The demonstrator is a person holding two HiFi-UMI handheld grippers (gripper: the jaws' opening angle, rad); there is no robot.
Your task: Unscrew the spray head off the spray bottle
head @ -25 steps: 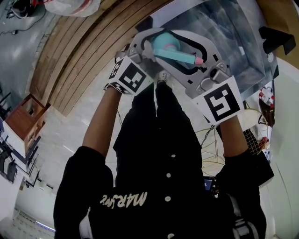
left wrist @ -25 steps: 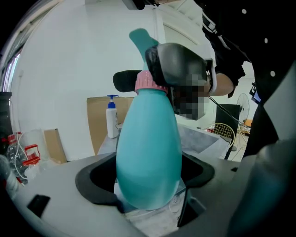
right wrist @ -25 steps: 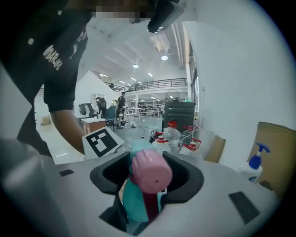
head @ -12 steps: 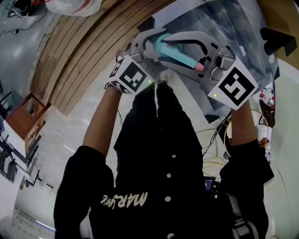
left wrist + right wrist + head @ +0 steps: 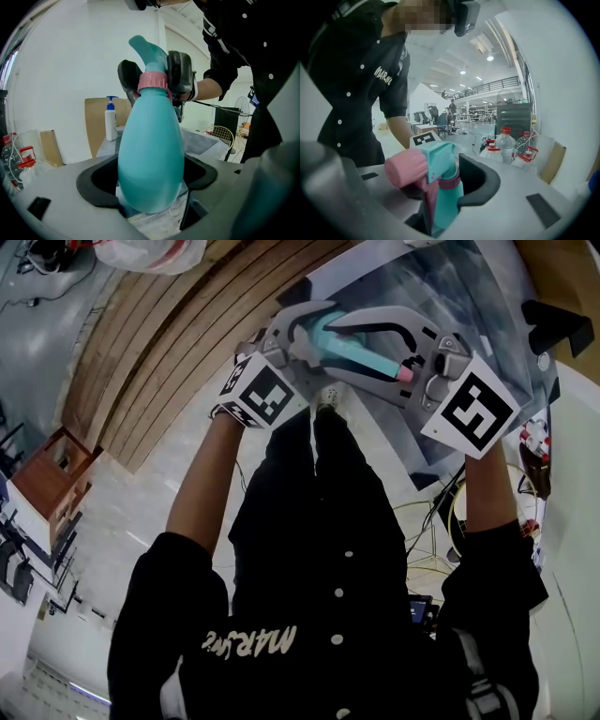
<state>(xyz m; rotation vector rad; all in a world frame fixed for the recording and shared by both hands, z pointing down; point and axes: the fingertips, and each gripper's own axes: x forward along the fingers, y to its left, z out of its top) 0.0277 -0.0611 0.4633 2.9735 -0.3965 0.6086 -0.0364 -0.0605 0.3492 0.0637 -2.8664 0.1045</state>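
Note:
A teal spray bottle is held in the air between both grippers. My left gripper is shut on its fat body, black pads on either side. The pink collar and teal spray head point away from it. My right gripper comes in from the opposite side. Its jaws have just been closing with the bottle's neck between them, and its pads now press on the collar. The pink nozzle and trigger hide its left pad in the right gripper view.
A grey table lies under the grippers. A white pump bottle with a blue top stands before brown cardboard. Clear bottles with red caps stand to the right. A wire basket is on the floor.
The right gripper has swung round the bottle's neck, its marker cube moving up and right, and its jaws have narrowed onto the collar. The left gripper and bottle have stayed put.

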